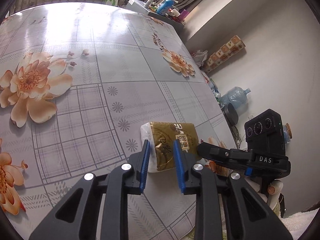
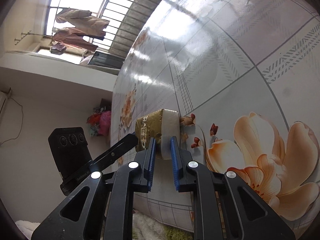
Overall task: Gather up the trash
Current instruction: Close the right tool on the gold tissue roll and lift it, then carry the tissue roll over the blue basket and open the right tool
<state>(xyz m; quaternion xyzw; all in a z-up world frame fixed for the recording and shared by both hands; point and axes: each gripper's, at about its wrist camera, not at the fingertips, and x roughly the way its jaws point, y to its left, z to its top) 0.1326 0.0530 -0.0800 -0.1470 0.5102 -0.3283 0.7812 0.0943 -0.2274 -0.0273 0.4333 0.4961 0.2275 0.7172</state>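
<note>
A soft tissue pack (image 1: pixel 170 140) in a gold wrapper with white ends lies near the right edge of the flower-patterned table (image 1: pixel 96 74). My left gripper (image 1: pixel 161 145) is shut on it, its blue pads pressed into the near end. One black finger (image 1: pixel 208 152) of the right gripper touches the pack's right side. In the right wrist view the same pack (image 2: pixel 154 124) sits at the table's (image 2: pixel 220 60) edge. My right gripper (image 2: pixel 163 141) is shut on its white end. The left gripper's finger (image 2: pixel 124 143) reaches the pack from the left.
Beyond the table's right edge stand a blue water jug (image 1: pixel 236 97), a dark round bin (image 1: pixel 231 113) and a patterned roll (image 1: pixel 226 53) against the wall. A cluttered shelf (image 1: pixel 166 7) lies past the far end. Pink bags (image 2: pixel 103 122) sit on the floor.
</note>
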